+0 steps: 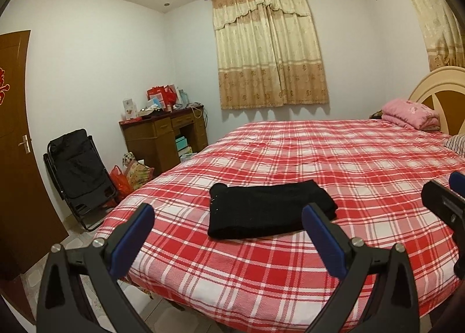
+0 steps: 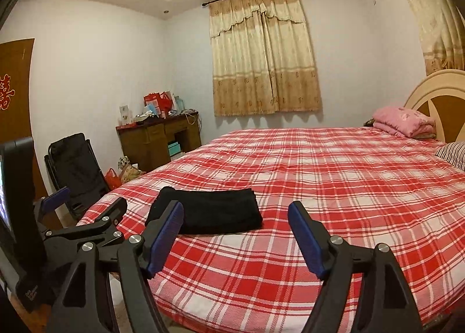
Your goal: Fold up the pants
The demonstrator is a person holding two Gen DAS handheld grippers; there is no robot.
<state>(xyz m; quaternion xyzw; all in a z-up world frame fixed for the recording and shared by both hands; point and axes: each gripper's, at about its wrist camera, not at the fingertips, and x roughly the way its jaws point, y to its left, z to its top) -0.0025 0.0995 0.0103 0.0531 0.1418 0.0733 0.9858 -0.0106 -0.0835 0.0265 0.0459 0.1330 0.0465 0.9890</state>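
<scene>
Black pants lie on a red-and-white plaid bedspread; the tool pads are blue.

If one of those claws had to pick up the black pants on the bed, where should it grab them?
Probably the near long edge of the folded black pants, approached from the foot of the bed. They lie flat as a compact rectangle, and that thick edge faces both open claws, the left claw and right claw, which hover short of it. A low, level pinch there should catch all the layers.
</scene>
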